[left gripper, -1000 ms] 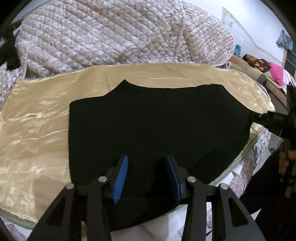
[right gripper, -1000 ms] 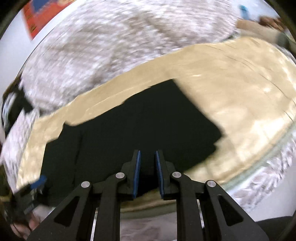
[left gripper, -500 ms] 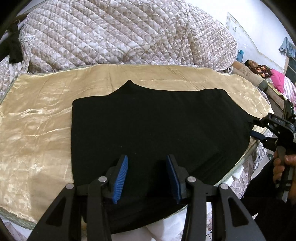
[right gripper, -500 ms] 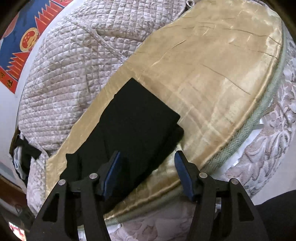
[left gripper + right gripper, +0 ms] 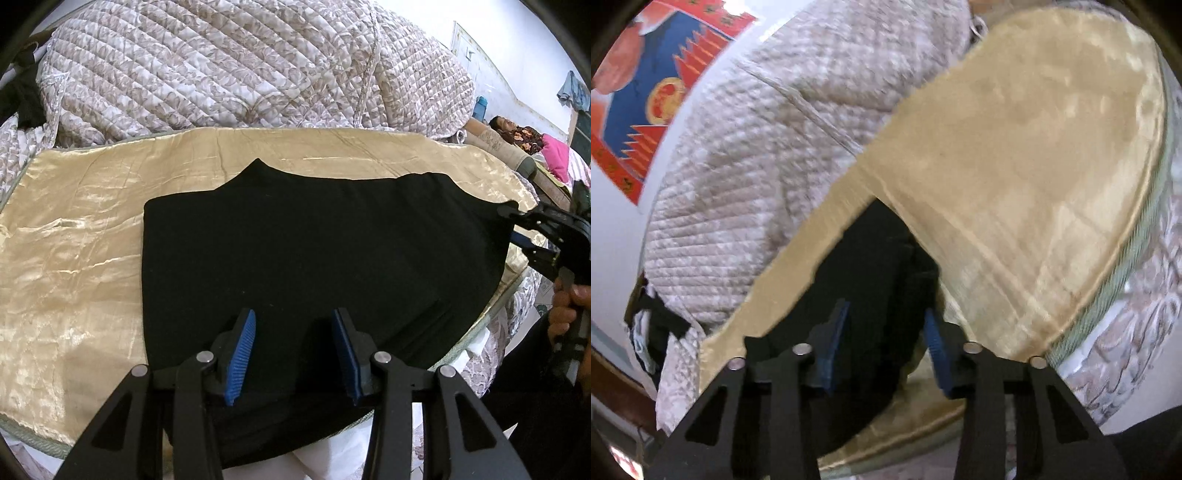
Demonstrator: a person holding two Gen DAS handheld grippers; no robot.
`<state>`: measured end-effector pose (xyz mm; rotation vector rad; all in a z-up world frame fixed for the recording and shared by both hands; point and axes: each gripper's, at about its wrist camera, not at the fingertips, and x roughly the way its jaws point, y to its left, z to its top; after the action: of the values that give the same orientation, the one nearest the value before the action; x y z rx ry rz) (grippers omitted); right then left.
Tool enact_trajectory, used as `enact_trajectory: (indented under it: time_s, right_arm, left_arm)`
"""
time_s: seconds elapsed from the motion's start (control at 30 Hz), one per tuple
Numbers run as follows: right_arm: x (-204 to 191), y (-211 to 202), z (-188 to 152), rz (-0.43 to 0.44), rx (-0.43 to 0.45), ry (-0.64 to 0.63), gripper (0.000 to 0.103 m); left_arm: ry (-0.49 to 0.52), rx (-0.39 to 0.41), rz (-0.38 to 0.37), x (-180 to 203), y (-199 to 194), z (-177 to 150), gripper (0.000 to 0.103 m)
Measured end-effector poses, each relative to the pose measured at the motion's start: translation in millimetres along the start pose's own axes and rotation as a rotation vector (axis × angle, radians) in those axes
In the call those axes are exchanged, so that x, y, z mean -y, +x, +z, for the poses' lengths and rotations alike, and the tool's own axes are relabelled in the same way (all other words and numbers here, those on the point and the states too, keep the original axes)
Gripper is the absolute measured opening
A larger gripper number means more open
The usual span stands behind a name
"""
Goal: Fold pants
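Black pants (image 5: 314, 251) lie flat on a gold satin cloth (image 5: 74, 258) spread over a bed. My left gripper (image 5: 293, 354) hovers open over the pants' near edge, and its blue pads grip nothing. At the pants' right end a hand (image 5: 565, 310) holds my right gripper (image 5: 517, 229), one finger above the cloth's corner and one below. The blurred right wrist view shows that gripper (image 5: 884, 339) closing with the end of the pants (image 5: 871, 266) between its fingers. The pads do not visibly press on the fabric.
A bulky quilted blanket (image 5: 221, 74) is heaped behind the gold cloth (image 5: 1034, 184). The bed's edge runs close under both grippers. A person (image 5: 517, 133) lies on another bed at the far right. A red and blue poster (image 5: 653, 92) hangs on the wall.
The right gripper went from nearly shut to wide, rolled, and now narrows around the pants' end. The left gripper and the pants have stayed put.
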<state>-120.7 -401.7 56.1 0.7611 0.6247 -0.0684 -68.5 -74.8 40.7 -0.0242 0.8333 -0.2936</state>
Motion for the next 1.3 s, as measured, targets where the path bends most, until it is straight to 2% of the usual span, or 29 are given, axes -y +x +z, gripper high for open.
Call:
enact_trajectory:
  time_s: [0.07,0.17,0.23,0.27,0.3,0.47,0.73,0.97,1.07,1.23,1.3]
  right_arm:
    - [1.5,10.8,2.5,-0.022,-0.028,-0.004,0.038]
    - [12.0,38.0,6.2,-0.041,-0.122,0.028,0.038]
    - [12.0,45.1,5.7,-0.055,-0.136,0.013,0.038]
    - [7.4,44.2,5.8,-0.058,-0.128,-0.010,0.033]
    - [3.4,42.4,5.6,-0.054,-0.121,-0.029,0.023]
    - [-30.5,30.6,11.5,-0.040,-0.088,-0.124,0.022]
    - [-125.3,20.0,7.4,0.097,-0.083,-0.321,0.021]
    - [-202.9,29.9,-44.3,0.222,-0.175,-0.498,0.021]
    - [-222.1,47.9,-85.1,0.251,-0.263,-0.569,0.021]
    - [-221.1,90.4,-154.5,0.231,-0.435,-0.676,0.021]
    - [-212.5,104.5,-168.5,0.217,-0.476,-0.678,0.022]
  left_arm:
    - [0.000,0.000,0.000,-0.4,0.1,-0.7,0.046]
    - [0.001,-0.001,0.001,-1.1,0.4,-0.4,0.046]
    - [0.002,0.000,0.001,-1.1,0.1,-0.3,0.046]
    - [0.002,-0.001,0.000,-1.4,0.2,-0.1,0.046]
    - [0.001,0.000,0.001,-1.6,-0.1,0.0,0.046]
    - [-0.025,0.021,0.023,-10.2,-6.8,3.1,0.046]
    - [-0.098,0.052,0.108,-40.9,-20.8,8.8,0.046]
    - [-0.198,0.066,0.164,-79.9,-34.8,8.3,0.046]
    - [-0.239,0.065,0.178,-94.2,-39.3,5.3,0.046]
    - [-0.296,0.061,0.195,-113.1,-45.3,-0.6,0.046]
    - [-0.310,0.065,0.197,-116.9,-48.2,-2.1,0.046]
